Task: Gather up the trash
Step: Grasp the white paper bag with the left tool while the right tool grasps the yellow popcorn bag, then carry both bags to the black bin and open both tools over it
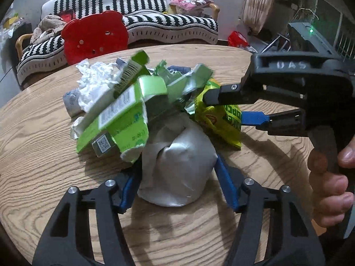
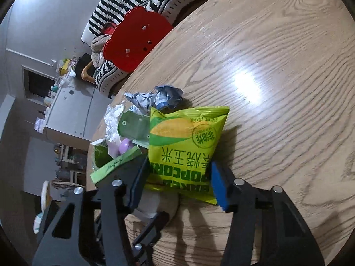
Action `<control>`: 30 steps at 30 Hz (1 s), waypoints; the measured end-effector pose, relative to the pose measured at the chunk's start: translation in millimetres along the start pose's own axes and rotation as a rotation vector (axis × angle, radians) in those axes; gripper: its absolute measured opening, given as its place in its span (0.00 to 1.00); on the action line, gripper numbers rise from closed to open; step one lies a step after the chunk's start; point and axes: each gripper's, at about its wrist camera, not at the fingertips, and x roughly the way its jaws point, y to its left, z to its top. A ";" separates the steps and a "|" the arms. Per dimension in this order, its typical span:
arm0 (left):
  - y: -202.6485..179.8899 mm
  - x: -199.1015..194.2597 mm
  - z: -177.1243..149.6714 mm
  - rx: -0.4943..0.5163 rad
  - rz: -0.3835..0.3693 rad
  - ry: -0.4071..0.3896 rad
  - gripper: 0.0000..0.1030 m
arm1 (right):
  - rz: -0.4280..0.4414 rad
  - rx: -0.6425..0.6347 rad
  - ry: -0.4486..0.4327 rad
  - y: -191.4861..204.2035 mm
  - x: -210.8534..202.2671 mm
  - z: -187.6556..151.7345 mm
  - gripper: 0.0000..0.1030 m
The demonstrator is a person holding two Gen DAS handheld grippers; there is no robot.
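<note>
A heap of trash lies on the round wooden table (image 1: 40,155): torn green cartons (image 1: 124,115), white tissue (image 1: 95,84), a crumpled grey wad (image 1: 177,166) and a yellow popcorn bag (image 1: 216,122). My left gripper (image 1: 177,170) is shut on the grey wad, with a blue pad pressed against each side. My right gripper (image 1: 219,110) comes in from the right and holds the popcorn bag (image 2: 186,137). In the right wrist view the right gripper (image 2: 179,166) has a pad against each edge of that bag. A green box (image 2: 115,166) and crumpled blue-grey paper (image 2: 164,97) lie beside it.
A red bear-shaped chair back (image 1: 93,37) stands at the table's far edge, with a black-and-white striped sofa (image 1: 168,22) behind it. A person's hand (image 1: 328,177) grips the right gripper's handle. Bare tabletop (image 2: 277,77) stretches away past the popcorn bag.
</note>
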 end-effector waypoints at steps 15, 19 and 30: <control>-20.1 -45.0 -5.4 0.042 -0.029 -0.011 0.55 | -0.096 -0.091 -0.077 -7.9 -57.8 -8.0 0.47; -30.6 -54.5 -3.0 0.052 -0.036 -0.027 0.55 | -0.132 -0.120 -0.111 -15.3 -82.7 -10.8 0.47; -89.6 -60.1 19.2 0.120 -0.105 -0.061 0.55 | -0.279 -0.175 -0.234 -61.4 -171.3 -30.3 0.47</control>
